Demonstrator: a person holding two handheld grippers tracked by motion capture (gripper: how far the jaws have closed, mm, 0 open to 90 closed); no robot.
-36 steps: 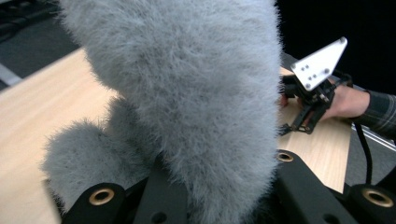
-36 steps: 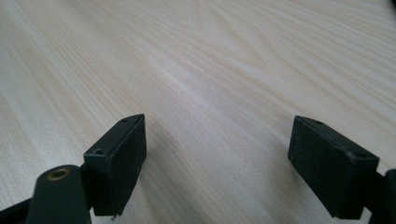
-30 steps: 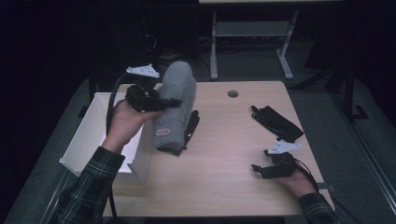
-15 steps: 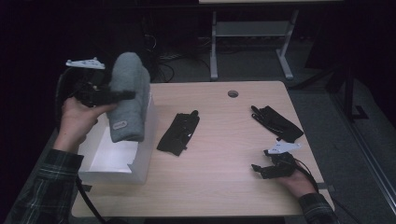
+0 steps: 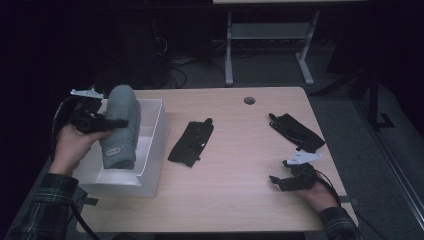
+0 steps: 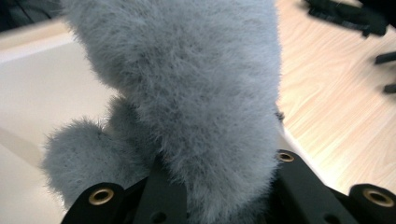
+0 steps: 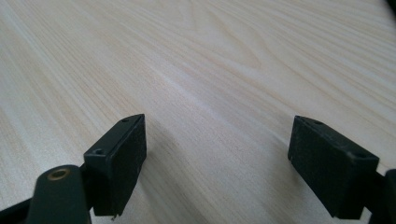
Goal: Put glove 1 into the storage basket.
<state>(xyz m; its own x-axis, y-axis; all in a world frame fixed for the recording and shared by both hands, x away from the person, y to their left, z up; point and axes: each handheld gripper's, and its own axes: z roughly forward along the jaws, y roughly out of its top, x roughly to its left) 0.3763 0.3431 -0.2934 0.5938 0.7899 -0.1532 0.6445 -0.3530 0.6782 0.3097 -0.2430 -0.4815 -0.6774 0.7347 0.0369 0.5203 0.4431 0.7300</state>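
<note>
Two hand-held grippers are at work over a light wooden table (image 5: 240, 150). At the table's left edge the left hand-held gripper (image 5: 102, 121) is clamped on a fuzzy grey cloth item (image 5: 120, 127), which hangs folded from the jaws and reaches down into a white plastic bin (image 5: 156, 145). The bin sits on the left end of the table, with part of it past the left edge. In the left gripper view the grey pile (image 6: 187, 93) rises from between the black jaws and bulges over both of them, with the bin's pale inside behind it at the left and the wood grain at the right. A small pale label shows near the lower end of the cloth in the high view.

Near the front right corner of the table, the right hand-held gripper (image 5: 278, 181) rests low on the wood, held by a hand in a plaid sleeve. Its jaws stand well apart with nothing between them; the right gripper view shows bare table (image 7: 210, 93) between the two black pads.

One black glove (image 5: 191, 143) lies flat near the middle of the table, just beside the bin's right wall but apart from it. Another black glove (image 5: 296, 131) lies toward the right edge, near the right hand-held gripper and farther back. A round cable hole (image 5: 249, 100) sits near the far edge.
</note>
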